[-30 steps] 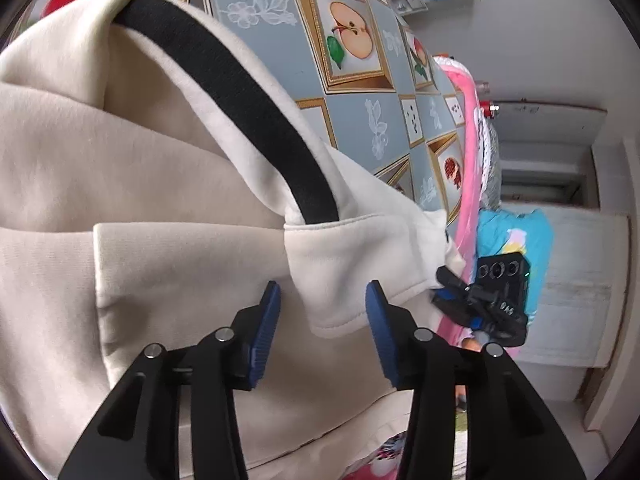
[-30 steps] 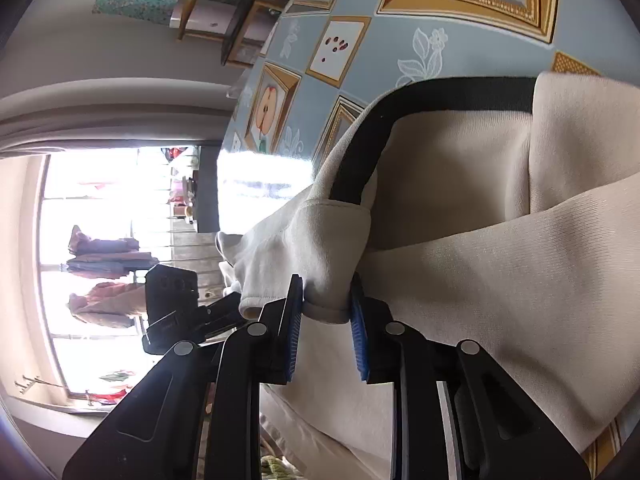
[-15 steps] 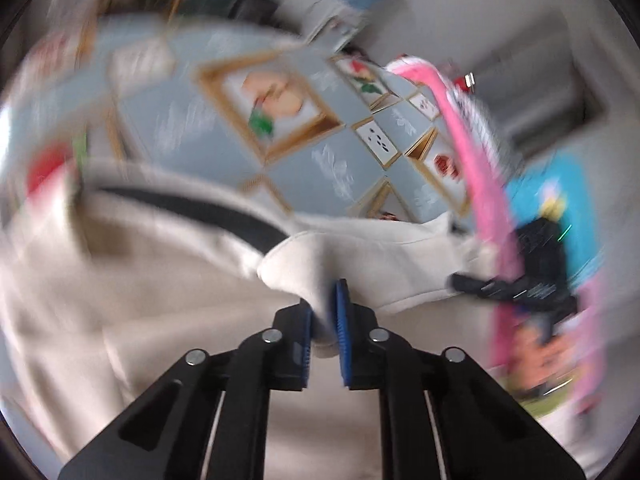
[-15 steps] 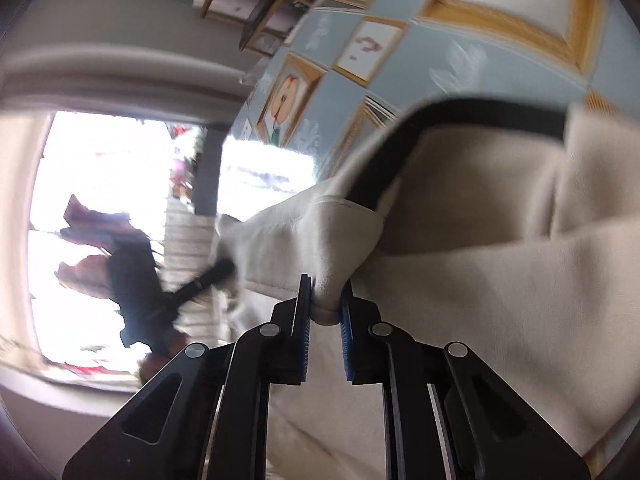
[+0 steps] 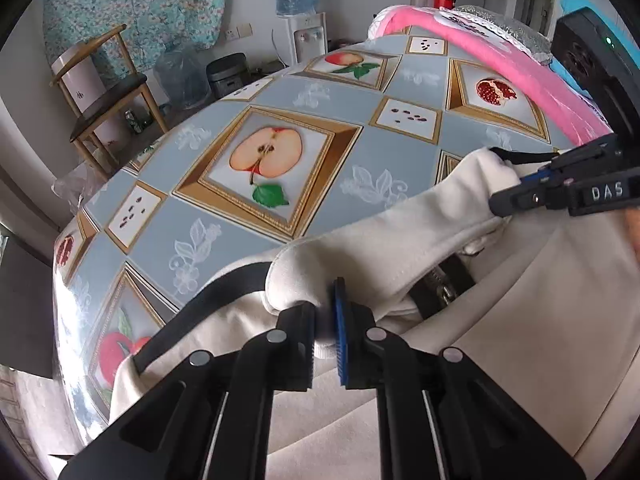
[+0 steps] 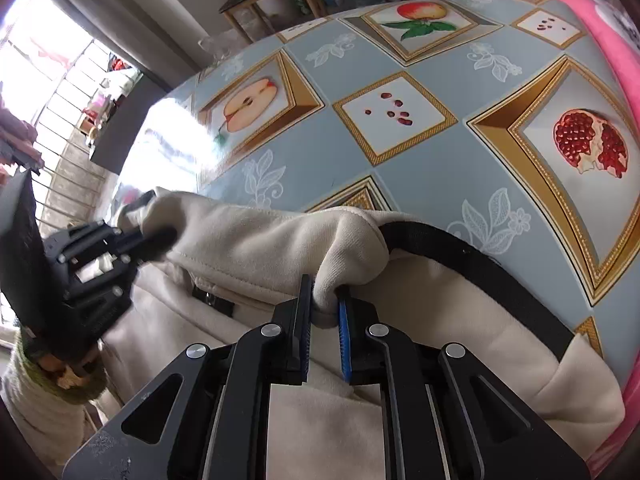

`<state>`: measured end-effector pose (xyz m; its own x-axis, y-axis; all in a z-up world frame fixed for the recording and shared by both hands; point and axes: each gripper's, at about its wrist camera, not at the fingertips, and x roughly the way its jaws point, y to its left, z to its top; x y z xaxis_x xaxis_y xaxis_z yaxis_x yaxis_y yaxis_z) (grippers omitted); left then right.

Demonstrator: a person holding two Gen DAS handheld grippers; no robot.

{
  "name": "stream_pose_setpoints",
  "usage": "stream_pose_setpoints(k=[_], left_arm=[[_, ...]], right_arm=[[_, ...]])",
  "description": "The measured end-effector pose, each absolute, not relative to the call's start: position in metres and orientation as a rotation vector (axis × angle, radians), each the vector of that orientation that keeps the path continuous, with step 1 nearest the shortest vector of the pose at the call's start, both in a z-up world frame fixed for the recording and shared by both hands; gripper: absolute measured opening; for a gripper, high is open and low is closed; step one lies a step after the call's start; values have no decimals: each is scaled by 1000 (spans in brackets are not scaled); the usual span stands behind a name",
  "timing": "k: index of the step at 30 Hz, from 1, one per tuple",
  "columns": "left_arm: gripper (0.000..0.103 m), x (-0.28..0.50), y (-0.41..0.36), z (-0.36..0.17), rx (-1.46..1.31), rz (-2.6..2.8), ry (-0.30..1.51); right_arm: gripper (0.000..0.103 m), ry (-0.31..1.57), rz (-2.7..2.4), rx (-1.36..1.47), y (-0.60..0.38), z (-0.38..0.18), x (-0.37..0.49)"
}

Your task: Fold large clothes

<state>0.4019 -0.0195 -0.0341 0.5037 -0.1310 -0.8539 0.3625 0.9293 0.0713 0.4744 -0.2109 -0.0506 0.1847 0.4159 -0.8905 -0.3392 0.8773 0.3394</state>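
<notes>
A cream garment (image 5: 400, 232) with a black stripe (image 5: 208, 304) lies on the fruit-patterned tablecloth (image 5: 340, 152). My left gripper (image 5: 325, 320) is shut on a bunched corner of its edge, lifted a little off the cloth. In the right wrist view my right gripper (image 6: 325, 310) is shut on the other corner of the same edge (image 6: 260, 248), next to the black stripe (image 6: 480, 256). Each gripper shows in the other's view, the right gripper (image 5: 500, 200) and the left gripper (image 6: 168, 236), with the cream edge stretched between them. A zipper (image 5: 440, 288) shows under the raised fold.
A pink blanket (image 5: 500, 56) runs along the table's right side. Beyond the table stand a wooden chair (image 5: 104, 100), a water dispenser (image 5: 300, 12) and a rice cooker (image 5: 228, 74). A bright window (image 6: 48, 60) is at the left.
Both grippers' jaws closed on the garment's edge. Both then rolled and lifted, raising the edge off the table, so the views turned upright.
</notes>
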Motion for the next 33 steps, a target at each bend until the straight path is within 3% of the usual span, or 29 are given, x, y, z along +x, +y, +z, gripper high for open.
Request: stream_pose_setpoints(k=[6, 7, 9, 10, 15, 16, 20, 25, 28, 33], left_arm=[[9, 387, -12, -35, 217, -357, 1040], [9, 387, -12, -35, 214, -356, 1038], [9, 388, -13, -35, 213, -349, 1039], [9, 388, -14, -36, 212, -346, 1038], [9, 386, -14, -36, 215, -349, 1026], [9, 386, -14, -36, 215, -349, 1024], [9, 385, -15, -36, 216, -345, 1020], [9, 386, -8, -36, 176, -366, 1015], [14, 391, 7, -35, 81, -373, 1034], [15, 398, 41, -22, -152, -407, 1020]], right_arm=[[12, 1280, 578, 96, -226, -54, 458], [14, 1293, 579, 132, -231, -55, 457], [32, 1298, 546, 162, -238, -52, 456], [47, 1289, 519, 158, -245, -47, 453], [49, 1128, 339, 96, -271, -3, 436], [49, 1104, 335, 94, -269, 2, 434], [27, 1042, 452, 54, -227, 15, 424], [11, 1103, 620, -1, -159, -17, 432], [11, 1163, 635, 15, -157, -36, 431], [10, 1167, 648, 10, -165, -37, 429]])
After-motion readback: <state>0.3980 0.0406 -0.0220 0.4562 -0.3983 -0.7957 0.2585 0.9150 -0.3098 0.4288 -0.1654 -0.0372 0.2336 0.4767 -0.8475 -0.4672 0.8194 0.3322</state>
